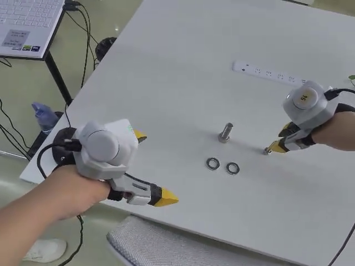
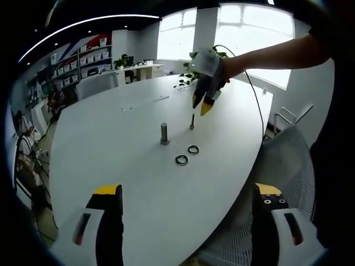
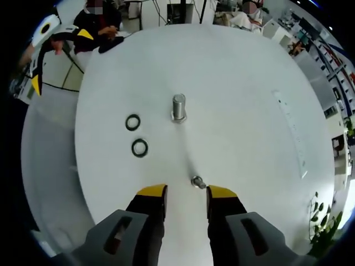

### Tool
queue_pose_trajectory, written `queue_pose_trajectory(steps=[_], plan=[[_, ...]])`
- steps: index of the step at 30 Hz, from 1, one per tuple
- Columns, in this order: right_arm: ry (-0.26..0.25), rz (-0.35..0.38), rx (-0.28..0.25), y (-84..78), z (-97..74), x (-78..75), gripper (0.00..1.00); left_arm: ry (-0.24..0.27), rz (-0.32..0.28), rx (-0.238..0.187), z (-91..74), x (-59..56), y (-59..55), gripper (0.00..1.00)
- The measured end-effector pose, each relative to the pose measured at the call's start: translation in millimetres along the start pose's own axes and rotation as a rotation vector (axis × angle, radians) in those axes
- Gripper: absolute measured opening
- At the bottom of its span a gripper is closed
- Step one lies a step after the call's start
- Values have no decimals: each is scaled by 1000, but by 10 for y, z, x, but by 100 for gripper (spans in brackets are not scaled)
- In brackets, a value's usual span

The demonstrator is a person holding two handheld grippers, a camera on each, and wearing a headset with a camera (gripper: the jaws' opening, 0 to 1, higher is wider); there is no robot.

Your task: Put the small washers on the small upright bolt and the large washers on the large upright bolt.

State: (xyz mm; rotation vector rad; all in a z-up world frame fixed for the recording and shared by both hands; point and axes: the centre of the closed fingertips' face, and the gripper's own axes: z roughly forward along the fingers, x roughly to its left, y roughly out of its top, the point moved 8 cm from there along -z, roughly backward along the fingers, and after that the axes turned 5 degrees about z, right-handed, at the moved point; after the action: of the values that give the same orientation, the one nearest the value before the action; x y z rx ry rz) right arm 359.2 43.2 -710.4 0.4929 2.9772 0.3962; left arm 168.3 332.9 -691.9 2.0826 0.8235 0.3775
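Hand-held grippers (image 1: pixel 154 165) (image 1: pixel 280 138), washers (image 1: pixel 212 163) (image 1: pixel 232 168), bolts (image 1: pixel 225 133) (image 1: pixel 267 150): two each.

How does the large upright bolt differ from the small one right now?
The large bolt is thicker and taller than the small bolt. The large bolt stands alone; the small bolt sits just off the right hand-held gripper tips. Both stand upright on the table.

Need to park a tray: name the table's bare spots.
Bare: between the power strip and the large bolt, and the table left of that bolt. Crowded: around the two washers, small bolt and right gripper.
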Motion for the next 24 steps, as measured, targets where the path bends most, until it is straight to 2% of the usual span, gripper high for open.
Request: queue_pose_trajectory(steps=[2, 4, 6, 8, 10, 14, 24], plan=[[0, 7, -12, -2, -26, 49, 31, -6, -2, -10, -4, -16, 22, 99], [4, 24, -32, 0, -46, 96, 35, 11, 5, 1, -18, -6, 32, 100], [8, 32, -35, -5, -58, 152, 35, 5, 9, -20, -36, -9, 61, 100], [7, 30, -38, -11, -59, 212, 35, 2, 3, -21, -35, -21, 65, 100], [9, 30, -38, -20, -60, 259, 35, 10, 28, -17, -34, -4, 42, 100], [22, 33, -39, -48, -77, 395, 35, -2, 25, -14, -22, -11, 6, 99], [40, 29, -39, -51, -60, 580, 35, -38, 37, -6, 15, -44, -36, 96]])
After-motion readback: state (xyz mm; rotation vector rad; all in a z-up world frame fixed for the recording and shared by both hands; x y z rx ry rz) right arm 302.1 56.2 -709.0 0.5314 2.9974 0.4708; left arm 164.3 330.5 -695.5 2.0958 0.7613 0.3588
